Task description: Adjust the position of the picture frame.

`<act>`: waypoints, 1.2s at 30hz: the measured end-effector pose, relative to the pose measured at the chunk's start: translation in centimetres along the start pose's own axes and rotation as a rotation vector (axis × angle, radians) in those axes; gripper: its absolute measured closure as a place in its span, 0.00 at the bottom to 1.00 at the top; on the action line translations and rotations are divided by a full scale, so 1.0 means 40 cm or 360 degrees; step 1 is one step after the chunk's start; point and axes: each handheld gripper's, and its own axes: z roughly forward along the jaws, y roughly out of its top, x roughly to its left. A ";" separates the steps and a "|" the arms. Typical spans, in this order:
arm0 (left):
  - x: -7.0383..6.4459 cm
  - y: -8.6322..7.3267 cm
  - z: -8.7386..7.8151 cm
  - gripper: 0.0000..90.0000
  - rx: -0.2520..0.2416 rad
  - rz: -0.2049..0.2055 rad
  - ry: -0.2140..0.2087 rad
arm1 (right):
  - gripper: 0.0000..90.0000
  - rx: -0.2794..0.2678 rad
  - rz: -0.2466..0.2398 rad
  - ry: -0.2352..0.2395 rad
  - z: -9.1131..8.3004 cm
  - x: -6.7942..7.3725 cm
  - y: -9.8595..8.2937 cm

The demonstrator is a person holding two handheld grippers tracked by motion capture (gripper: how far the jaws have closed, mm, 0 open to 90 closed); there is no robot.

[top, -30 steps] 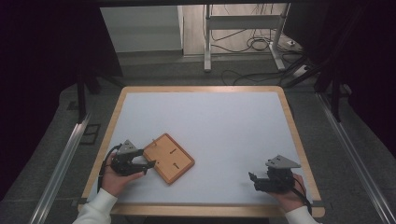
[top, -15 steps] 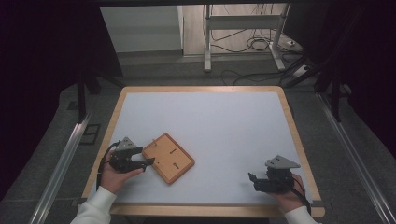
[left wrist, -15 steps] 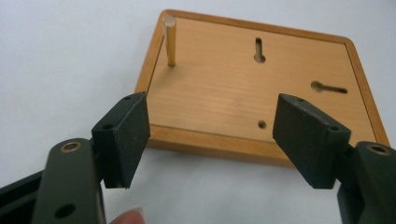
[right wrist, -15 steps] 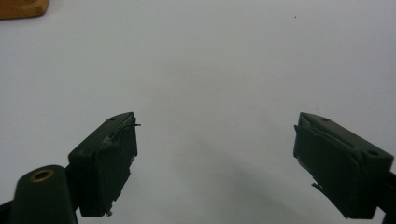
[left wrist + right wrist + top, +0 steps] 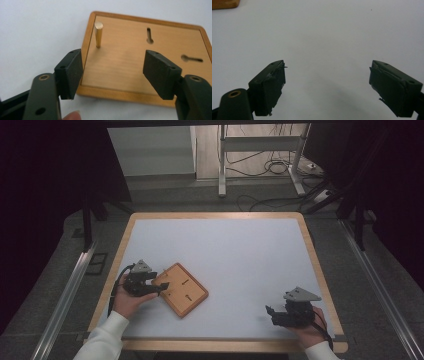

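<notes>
At lower left of the high view, the left gripper [image 5: 159,289], jaws wide, is hovering at a wooden board [image 5: 140,57] bearing 1 upright brass peg [image 5: 98,34], which a careless closing could knock askew, while the right gripper [image 5: 270,316], also wide, is holding nothing at lower right.

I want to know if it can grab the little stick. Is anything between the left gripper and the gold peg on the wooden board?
Nothing visible. The open left gripper faces the upright brass-coloured peg on the flat wooden board, with bare board between them.

I see a smooth wooden board [image 5: 140,62], its shiny brass peg [image 5: 98,33], and matt black rubbery pads [image 5: 160,72].
</notes>
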 end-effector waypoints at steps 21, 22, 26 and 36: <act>0.028 0.033 0.063 0.78 -0.0011 0.0003 0.0031 | 0.15 -0.0071 -0.0055 -0.0003 -0.005 0.007 0.002; 0.028 0.033 0.067 0.87 -0.0009 -0.0001 0.0031 | 0.15 -0.0066 -0.0045 -0.0016 -0.005 0.006 0.001; 0.029 0.036 0.072 0.93 -0.0018 0.0001 0.0021 | 0.15 -0.0067 -0.0037 -0.0021 -0.005 0.006 0.001; 0.028 0.043 0.067 0.94 -0.0032 -0.0029 0.0008 | 0.16 -0.0068 -0.0033 -0.0026 -0.004 0.005 0.001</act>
